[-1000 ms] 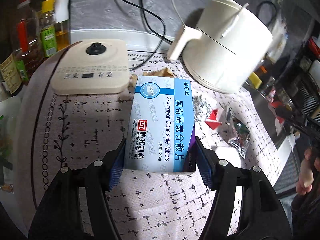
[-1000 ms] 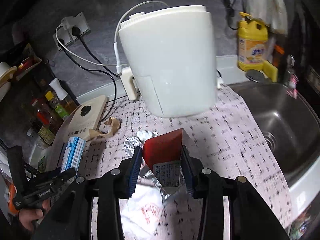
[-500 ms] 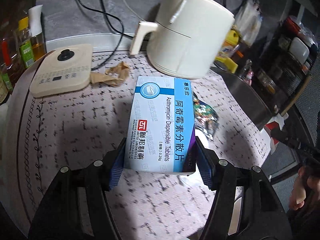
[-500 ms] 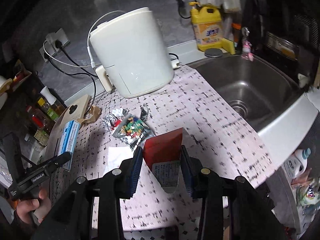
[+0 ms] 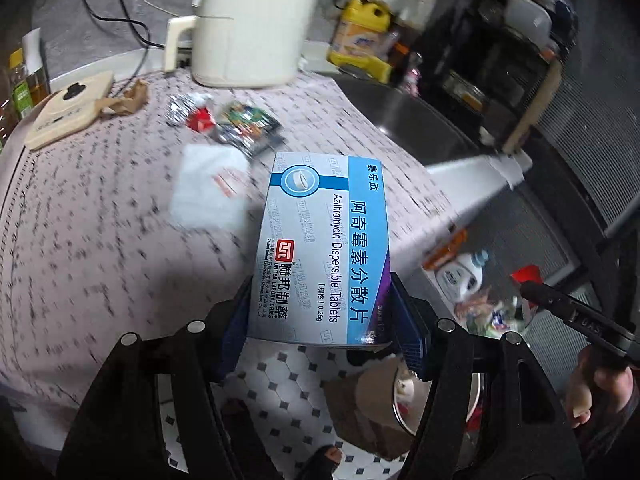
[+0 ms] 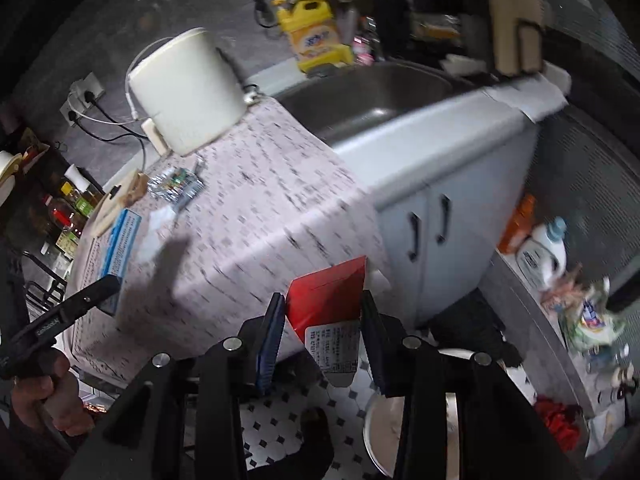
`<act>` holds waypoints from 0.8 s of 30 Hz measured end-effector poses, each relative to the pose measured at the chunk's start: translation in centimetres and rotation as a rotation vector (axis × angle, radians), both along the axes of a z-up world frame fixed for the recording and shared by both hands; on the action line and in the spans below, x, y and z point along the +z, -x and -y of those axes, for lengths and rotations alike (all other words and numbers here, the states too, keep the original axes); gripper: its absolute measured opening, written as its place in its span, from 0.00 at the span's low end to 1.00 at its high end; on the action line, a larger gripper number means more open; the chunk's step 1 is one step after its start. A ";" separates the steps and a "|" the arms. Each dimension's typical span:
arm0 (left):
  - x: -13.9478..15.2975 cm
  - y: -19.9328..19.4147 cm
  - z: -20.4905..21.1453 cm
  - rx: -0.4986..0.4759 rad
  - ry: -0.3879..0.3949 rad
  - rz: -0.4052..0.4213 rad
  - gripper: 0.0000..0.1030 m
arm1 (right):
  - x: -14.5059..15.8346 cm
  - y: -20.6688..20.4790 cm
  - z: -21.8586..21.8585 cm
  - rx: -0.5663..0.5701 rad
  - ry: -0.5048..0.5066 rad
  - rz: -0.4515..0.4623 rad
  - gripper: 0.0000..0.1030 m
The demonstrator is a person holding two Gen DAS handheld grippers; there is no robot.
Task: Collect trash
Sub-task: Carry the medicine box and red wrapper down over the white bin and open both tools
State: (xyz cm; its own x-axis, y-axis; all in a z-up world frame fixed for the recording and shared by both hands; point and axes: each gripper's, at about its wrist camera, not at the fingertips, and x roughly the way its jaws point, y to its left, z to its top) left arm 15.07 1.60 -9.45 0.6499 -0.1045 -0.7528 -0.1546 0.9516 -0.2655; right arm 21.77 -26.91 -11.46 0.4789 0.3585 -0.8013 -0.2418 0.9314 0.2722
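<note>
My left gripper is shut on a blue-and-white tablet box, held past the table's front edge above the tiled floor. My right gripper is shut on a red carton with a white label, also off the table edge. A round metal bin stands on the floor just below both grippers; its rim shows under the left one. On the patterned tablecloth lie a white napkin, a colourful wrapper, crumpled foil, a red scrap and brown crumpled paper.
A cream appliance and a flat cream device stand at the back of the table. The steel sink and white cabinet doors are to the right. Detergent bottles and bagged rubbish sit on the floor at the right.
Both grippers have pulled back from over the table to beyond its front edge, each keeping its box. The floor and the metal bin have come into view below them.
</note>
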 end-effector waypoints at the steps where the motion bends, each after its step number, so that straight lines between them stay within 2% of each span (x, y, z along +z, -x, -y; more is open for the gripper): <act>1: -0.2 0.4 1.1 -0.009 0.000 -0.008 0.62 | -0.5 0.6 1.2 -0.012 -0.003 -0.014 0.37; 6: -1.3 2.3 5.7 -0.046 -0.005 -0.038 0.62 | -2.7 3.7 6.0 -0.046 0.006 -0.050 0.42; 7: -1.4 2.5 6.3 -0.052 -0.006 -0.042 0.62 | -3.0 4.1 6.7 -0.052 0.010 -0.054 0.47; 8: -1.6 2.8 7.1 -0.060 -0.009 -0.046 0.62 | -3.2 4.5 7.4 -0.059 0.015 -0.056 0.57; 11: -2.0 3.5 9.4 -0.090 -0.017 -0.054 0.62 | -3.2 5.6 9.5 -0.088 0.007 -0.036 0.65; 17: -3.1 4.1 13.1 -0.149 -0.013 -0.071 0.62 | -3.5 7.8 13.2 -0.126 0.002 -0.029 0.67; 24: -5.4 3.8 18.1 -0.251 0.000 -0.130 0.62 | -3.6 10.5 18.2 -0.213 0.007 -0.042 0.67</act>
